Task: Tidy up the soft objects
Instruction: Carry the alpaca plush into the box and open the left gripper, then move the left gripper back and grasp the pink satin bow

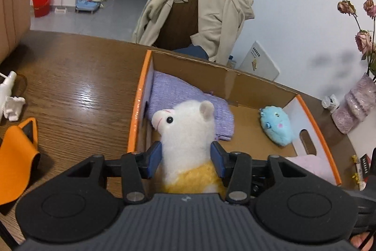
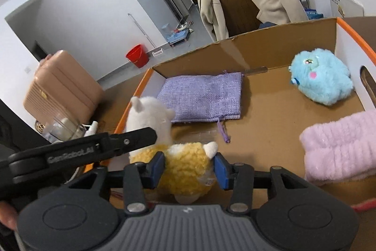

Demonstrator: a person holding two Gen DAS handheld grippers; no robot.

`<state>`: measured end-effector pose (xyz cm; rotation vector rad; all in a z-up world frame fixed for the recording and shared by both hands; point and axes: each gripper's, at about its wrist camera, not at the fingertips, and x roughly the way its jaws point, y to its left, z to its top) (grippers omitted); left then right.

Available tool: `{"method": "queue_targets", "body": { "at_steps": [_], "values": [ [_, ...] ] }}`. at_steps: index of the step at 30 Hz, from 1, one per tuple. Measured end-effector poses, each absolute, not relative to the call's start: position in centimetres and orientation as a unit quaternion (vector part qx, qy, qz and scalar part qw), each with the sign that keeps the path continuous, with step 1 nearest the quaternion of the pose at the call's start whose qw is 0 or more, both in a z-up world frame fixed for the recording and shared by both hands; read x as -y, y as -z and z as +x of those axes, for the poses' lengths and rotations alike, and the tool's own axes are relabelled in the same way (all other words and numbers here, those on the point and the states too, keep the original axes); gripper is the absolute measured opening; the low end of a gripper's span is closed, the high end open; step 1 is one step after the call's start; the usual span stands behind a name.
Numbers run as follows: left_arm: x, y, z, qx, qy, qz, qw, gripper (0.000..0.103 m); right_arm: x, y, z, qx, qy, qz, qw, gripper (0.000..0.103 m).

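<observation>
A white alpaca plush with a yellow body (image 1: 185, 133) (image 2: 185, 164) is held over the near left corner of an open cardboard box (image 1: 258, 86) (image 2: 270, 133). My left gripper (image 1: 186, 157) is shut on its neck. My right gripper (image 2: 188, 165) is shut on its yellow body. The left gripper's arm shows in the right wrist view (image 2: 94, 149). Inside the box lie a purple fabric pouch (image 1: 188, 98) (image 2: 204, 98), a blue fluffy plush (image 1: 277, 125) (image 2: 322, 77) and a pink fluffy cloth (image 1: 310, 166) (image 2: 340, 147).
The box sits on a brown wooden table (image 1: 70, 91). An orange item (image 1: 16, 157) and white tissue (image 1: 14, 107) lie at the table's left. A chair draped with a beige coat (image 1: 195, 8) stands behind the box. A vase of dried roses (image 1: 357, 102) stands at right.
</observation>
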<state>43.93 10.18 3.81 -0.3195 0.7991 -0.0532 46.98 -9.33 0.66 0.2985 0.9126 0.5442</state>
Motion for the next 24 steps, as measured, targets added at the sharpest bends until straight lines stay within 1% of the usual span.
{"method": "queue_targets", "body": {
  "at_steps": [2, 3, 4, 7, 10, 12, 17, 19, 21, 24],
  "values": [
    [-10.1, -4.2, 43.4, -0.379, 0.025, -0.151, 0.913, 0.057, 8.7, -0.6, 47.2, -0.433, -0.254, 0.122, 0.856, 0.052],
    [-9.9, -4.6, 43.1, -0.373, 0.023, -0.147, 0.916, 0.063, 8.3, -0.7, 47.1, -0.434, -0.251, 0.111, 0.858, 0.054],
    [-9.8, -5.2, 42.6, -0.364, 0.019, -0.139, 0.921, 0.065, 8.0, -0.8, 47.1, -0.431, -0.250, 0.098, 0.862, 0.055],
    [-9.6, -7.0, 41.4, -0.350, 0.017, -0.130, 0.927, 0.065, 7.8, -2.1, 46.1, -0.412, -0.240, 0.069, 0.876, 0.056],
    [-9.7, -9.2, 39.1, -0.335, 0.019, -0.122, 0.934, 0.065, 9.0, -4.3, 44.6, -0.390, -0.241, 0.077, 0.885, 0.060],
    [-9.6, -10.7, 37.0, -0.320, 0.019, -0.114, 0.941, 0.068, 10.4, -6.5, 42.9, -0.368, -0.243, 0.083, 0.894, 0.063],
    [-8.9, -14.1, 30.4, -0.282, 0.030, -0.086, 0.955, 0.078, 14.9, -12.4, 36.1, -0.296, -0.230, 0.070, 0.924, 0.074],
    [-8.6, -15.0, 27.6, -0.270, 0.038, -0.075, 0.959, 0.081, 16.7, -14.1, 32.8, -0.270, -0.219, 0.059, 0.936, 0.076],
    [-8.2, -15.7, 24.8, -0.257, 0.048, -0.069, 0.963, 0.084, 18.5, -15.4, 29.1, -0.241, -0.213, 0.045, 0.946, 0.083],
    [-8.0, -16.2, 20.2, -0.227, 0.059, -0.061, 0.970, 0.089, 20.8, -16.0, 23.5, -0.197, -0.200, 0.019, 0.960, 0.088]
  ]
}}
